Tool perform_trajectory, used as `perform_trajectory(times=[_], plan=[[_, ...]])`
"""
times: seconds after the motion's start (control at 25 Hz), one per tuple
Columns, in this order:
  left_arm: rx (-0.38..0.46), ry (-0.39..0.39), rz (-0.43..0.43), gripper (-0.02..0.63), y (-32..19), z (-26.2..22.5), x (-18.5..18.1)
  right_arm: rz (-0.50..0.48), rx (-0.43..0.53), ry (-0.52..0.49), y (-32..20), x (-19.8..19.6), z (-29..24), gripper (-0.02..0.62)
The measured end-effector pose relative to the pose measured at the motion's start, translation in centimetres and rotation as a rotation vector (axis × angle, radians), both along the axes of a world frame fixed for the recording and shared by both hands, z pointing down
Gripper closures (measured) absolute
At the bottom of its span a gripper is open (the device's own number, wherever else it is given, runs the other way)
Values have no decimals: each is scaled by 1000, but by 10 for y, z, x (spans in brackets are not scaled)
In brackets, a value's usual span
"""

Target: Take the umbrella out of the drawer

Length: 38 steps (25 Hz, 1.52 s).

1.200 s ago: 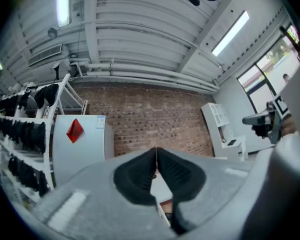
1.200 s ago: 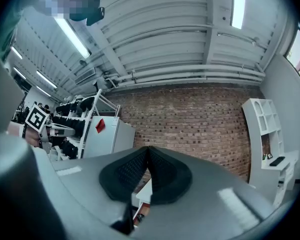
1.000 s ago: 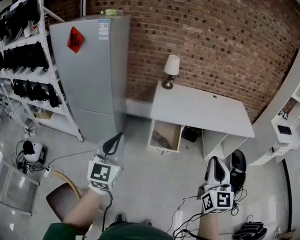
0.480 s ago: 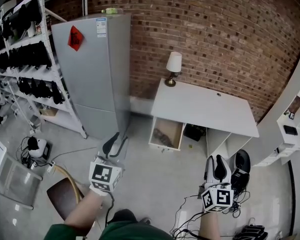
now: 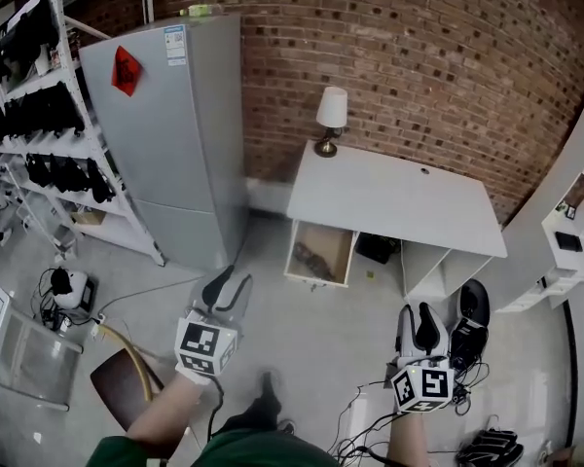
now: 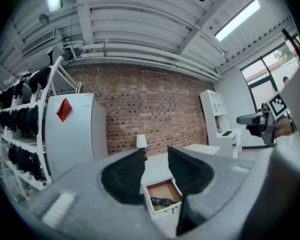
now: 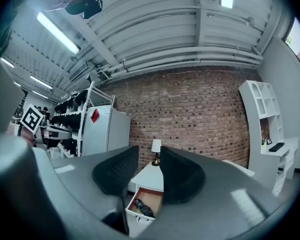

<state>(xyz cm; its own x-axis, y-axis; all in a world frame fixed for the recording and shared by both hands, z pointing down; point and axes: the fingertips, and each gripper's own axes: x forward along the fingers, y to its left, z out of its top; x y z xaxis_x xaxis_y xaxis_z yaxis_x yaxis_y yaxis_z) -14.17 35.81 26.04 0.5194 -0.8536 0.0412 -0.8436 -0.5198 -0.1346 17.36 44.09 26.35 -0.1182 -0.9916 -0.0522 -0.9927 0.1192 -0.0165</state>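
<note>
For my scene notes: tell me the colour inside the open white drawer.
Reddish-brown, like wood. The open white drawer shows its inside best in the head view.

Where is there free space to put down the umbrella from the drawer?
The white desk top is bare except for the lamp at its back left corner. The grey floor in front of the open drawer is also free. Cables and a chair crowd the near floor.

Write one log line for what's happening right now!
left tongs: opening, empty | right tongs: opening, empty | drawer: open | umbrella: in drawer, not yet grabbed
</note>
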Motion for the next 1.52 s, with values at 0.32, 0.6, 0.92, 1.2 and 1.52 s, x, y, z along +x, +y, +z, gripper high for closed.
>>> perform_trajectory(times=[0.32, 0.6, 0.92, 1.2, 1.52], plan=[[-5, 26, 51, 474, -90, 10, 27, 38, -22, -19, -72, 22, 9, 477], [-40, 58, 49, 482, -197, 24, 14, 22, -57, -3, -175, 4, 10, 477], [-84, 100, 35, 488, -282, 36, -9, 2, -86, 4, -259, -19, 9, 479], [-104, 105, 26, 492, -327, 43, -21, -16, -105, 5, -308, -30, 13, 479], [-110, 87, -15, 492, -364, 51, -13, -68, -133, 6, -361, -21, 32, 479]])
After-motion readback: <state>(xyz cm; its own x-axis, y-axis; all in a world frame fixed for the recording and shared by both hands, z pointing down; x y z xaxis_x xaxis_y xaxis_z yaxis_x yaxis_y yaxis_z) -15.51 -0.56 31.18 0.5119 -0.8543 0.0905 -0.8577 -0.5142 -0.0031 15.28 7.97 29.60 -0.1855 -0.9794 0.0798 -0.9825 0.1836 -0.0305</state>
